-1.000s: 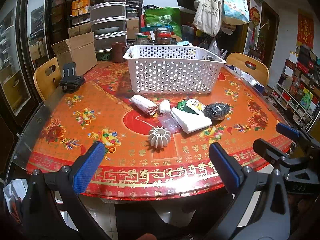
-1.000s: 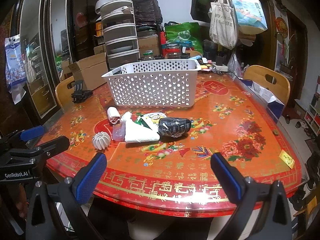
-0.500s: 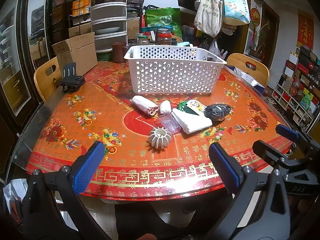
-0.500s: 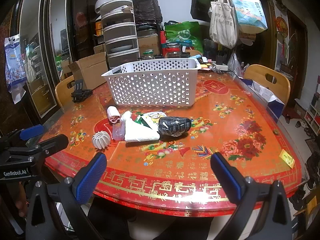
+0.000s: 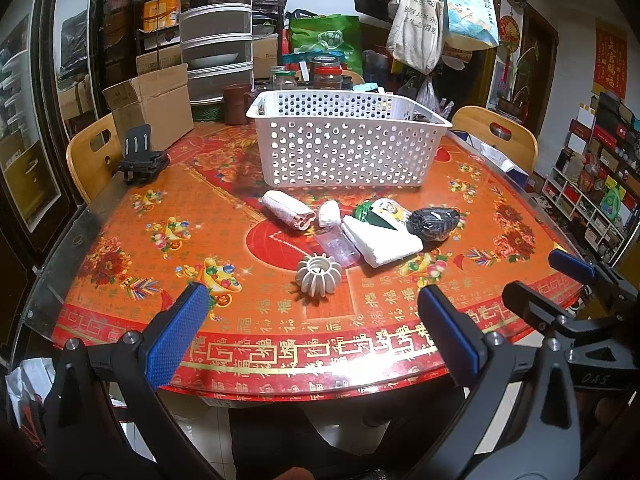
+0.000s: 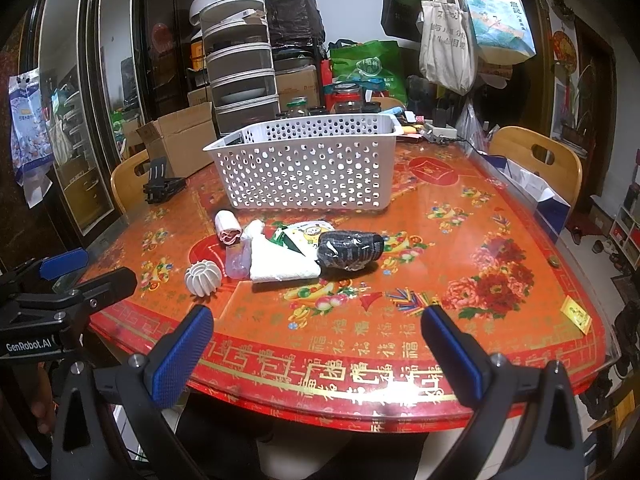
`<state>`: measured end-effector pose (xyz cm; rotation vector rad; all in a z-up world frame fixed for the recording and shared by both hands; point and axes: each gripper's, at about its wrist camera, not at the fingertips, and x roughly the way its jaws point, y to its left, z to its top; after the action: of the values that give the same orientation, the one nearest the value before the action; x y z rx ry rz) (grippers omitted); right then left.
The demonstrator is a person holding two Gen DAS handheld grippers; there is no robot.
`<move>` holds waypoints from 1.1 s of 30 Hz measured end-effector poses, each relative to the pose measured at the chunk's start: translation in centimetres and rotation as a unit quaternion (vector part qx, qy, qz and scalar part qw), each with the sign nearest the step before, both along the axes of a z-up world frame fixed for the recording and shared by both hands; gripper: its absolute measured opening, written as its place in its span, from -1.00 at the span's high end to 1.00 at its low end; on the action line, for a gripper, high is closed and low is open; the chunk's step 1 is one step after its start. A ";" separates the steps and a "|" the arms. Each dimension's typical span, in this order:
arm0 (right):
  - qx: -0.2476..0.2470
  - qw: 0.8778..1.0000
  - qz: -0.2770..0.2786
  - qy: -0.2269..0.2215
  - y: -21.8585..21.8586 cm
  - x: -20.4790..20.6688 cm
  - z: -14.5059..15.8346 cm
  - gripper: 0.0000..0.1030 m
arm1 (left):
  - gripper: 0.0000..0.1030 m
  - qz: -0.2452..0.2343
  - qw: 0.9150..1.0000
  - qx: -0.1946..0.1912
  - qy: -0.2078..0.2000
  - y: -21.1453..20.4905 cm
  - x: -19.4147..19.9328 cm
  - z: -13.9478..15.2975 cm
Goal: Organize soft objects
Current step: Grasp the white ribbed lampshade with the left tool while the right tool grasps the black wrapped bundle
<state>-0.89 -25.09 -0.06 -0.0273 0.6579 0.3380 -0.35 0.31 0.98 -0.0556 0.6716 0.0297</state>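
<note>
We see the soft things lying in a loose cluster on the red table [image 5: 120, 216], in front of the white basket [image 5: 344, 148]: a rolled pink cloth [image 5: 288, 211], a small white roll [image 5: 329, 214] just beside it, a folded white towel [image 5: 382, 240], a green and yellow packet [image 5: 384, 213] partly under the towel, and a dark wrapped bundle [image 5: 433, 222] at the right end. A clear purple bottle [image 5: 338, 245] lies touching the towel, and a white ribbed ball [image 5: 319, 276] sits nearest us. Our left gripper [image 5: 312, 332] hangs at the table's near edge, fingers spread wide and holding nothing. Our right gripper [image 6: 316, 354] hangs beside it, likewise spread and bare.
</note>
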 end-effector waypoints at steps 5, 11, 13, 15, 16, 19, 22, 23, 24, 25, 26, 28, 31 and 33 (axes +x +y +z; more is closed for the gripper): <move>0.000 1.000 -0.002 0.003 -0.1 0.2 -0.2 -1.00 | -1.00 0.003 1.000 -0.002 0.002 0.2 0.2 -0.2; 0.021 1.000 -0.010 0.009 -1.0 1.1 -0.8 -1.00 | -1.00 0.004 1.000 -0.007 -0.028 0.8 0.3 -0.5; 0.033 0.999 -0.011 0.011 -1.4 1.7 -1.2 -1.00 | -1.00 -0.009 1.000 -0.022 -0.020 1.1 0.9 -1.2; 0.032 0.999 -0.011 0.004 -1.6 2.1 -1.8 -1.00 | -1.00 -0.018 0.999 -0.031 -0.006 1.3 1.8 -2.2; 0.025 1.000 -0.013 -0.005 -1.5 2.3 -2.0 -1.00 | -1.00 -0.023 0.999 -0.035 0.006 1.4 2.4 -3.0; 0.005 1.000 -0.010 -0.020 -1.2 3.0 -2.8 -1.00 | -1.00 -0.019 0.999 -0.021 0.023 1.4 3.4 -4.7; 0.011 1.000 -0.011 0.015 -1.0 4.5 -3.9 -1.00 | -1.00 -0.022 0.998 -0.039 0.038 1.8 4.5 -6.3; 0.007 0.999 -0.026 0.025 -1.1 5.2 -4.3 -1.00 | -1.00 -0.029 0.997 -0.051 0.041 2.0 4.9 -6.9; 0.006 0.999 -0.034 0.034 -1.2 5.9 -4.6 -1.00 | -1.00 -0.031 0.997 -0.053 0.042 2.0 5.3 -7.2; 0.009 0.998 -0.039 0.041 -1.4 6.5 -4.9 -1.00 | -1.00 -0.030 0.997 -0.049 0.042 2.0 5.6 -7.4; 0.016 0.998 -0.044 0.046 -1.6 7.2 -5.1 -1.00 | -1.00 -0.029 0.998 -0.040 0.041 1.9 6.0 -7.7; 0.017 0.998 -0.048 0.042 -1.7 8.1 -5.2 -1.00 | -1.00 -0.030 0.998 -0.029 0.044 1.7 6.7 -8.2; 0.000 0.998 -0.051 0.036 -1.3 9.6 -5.3 -1.00 | -1.00 -0.033 0.998 -0.033 0.052 1.5 7.9 -9.0; -0.009 0.998 -0.049 0.039 -0.8 10.5 -5.3 -1.00 | -0.96 -0.031 0.998 -0.027 0.054 1.4 8.5 -9.3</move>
<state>9.65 -25.88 -5.32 0.0002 0.7365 0.2403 8.16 1.71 -8.31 -0.0862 0.7813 -0.0462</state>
